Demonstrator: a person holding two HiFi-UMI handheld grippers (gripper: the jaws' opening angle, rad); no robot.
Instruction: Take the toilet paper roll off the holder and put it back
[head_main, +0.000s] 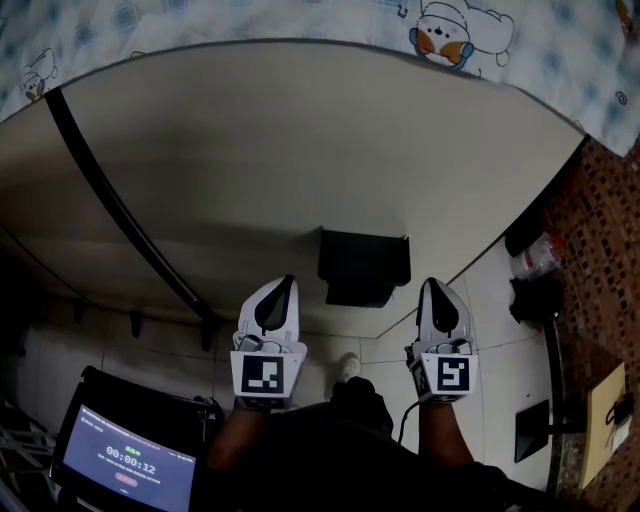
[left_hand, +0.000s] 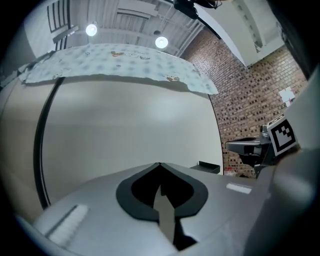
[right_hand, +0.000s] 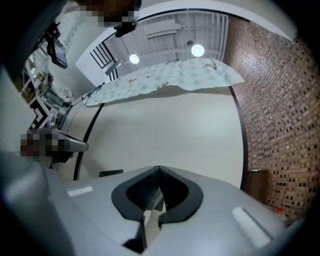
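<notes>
Black holder (head_main: 363, 262) on the cream wall (head_main: 300, 150), bricks (head_main: 600, 270) at right. My left hand-held gripper (head_main: 289, 280) and right hand-held gripper (head_main: 432, 283) are closed, empty.

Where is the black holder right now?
Head view: the black holder is on the pale wall, just above and between the left gripper and right gripper.

Our right gripper (right_hand: 159, 168), jaws pressed together with nothing between them, faces a pale wall (right_hand: 165, 130).

We see a patterned cloth (right_hand: 170, 75) draped over the wall's top edge. A black strip (right_hand: 90, 136) runs down its left side, and a small dark box (right_hand: 111, 173) sits low on it, just left of the jaws. Brick (right_hand: 285, 125) fills the right side. Two lights (right_hand: 197, 50) glow on the ceiling above the cloth. The left gripper (right_hand: 80, 145) reaches in at the left edge, beside the strip.
</notes>
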